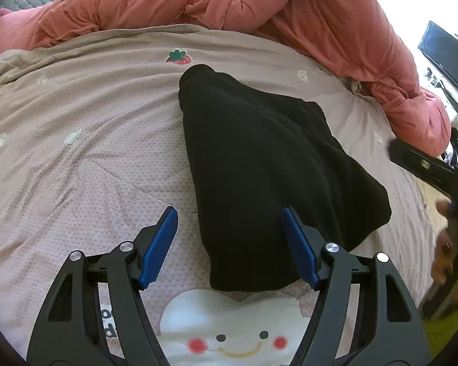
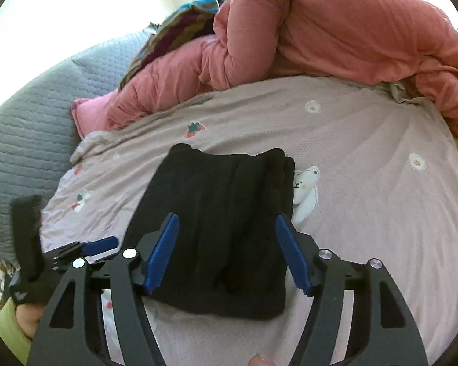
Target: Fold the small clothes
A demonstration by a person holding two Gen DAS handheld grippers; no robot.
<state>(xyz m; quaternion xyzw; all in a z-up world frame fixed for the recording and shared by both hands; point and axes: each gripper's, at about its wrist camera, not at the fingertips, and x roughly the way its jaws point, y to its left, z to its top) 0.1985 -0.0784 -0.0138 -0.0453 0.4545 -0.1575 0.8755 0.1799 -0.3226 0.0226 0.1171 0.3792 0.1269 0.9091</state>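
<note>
A folded black garment (image 1: pixel 259 164) lies flat on a mauve printed bedsheet (image 1: pixel 76 116). My left gripper (image 1: pixel 230 213) hovers open above the garment's near left edge, nothing pressed between its blue pads (image 1: pixel 160 244). In the right wrist view the same black garment (image 2: pixel 223 228) shows in layered folds, and my right gripper (image 2: pixel 227 221) stands open over its near part, clear of the cloth. The left gripper's blue pad (image 2: pixel 102 245) shows at that view's lower left; the right gripper's black body (image 1: pixel 427 167) sits at the right edge of the left wrist view.
A bunched pink quilt (image 1: pixel 259 3) runs along the far side of the bed. A grey quilted cover (image 2: pixel 24 128) and a striped cloth (image 2: pixel 180 27) lie at the far left. A dark screen (image 1: pixel 445 55) stands beyond the bed on the right.
</note>
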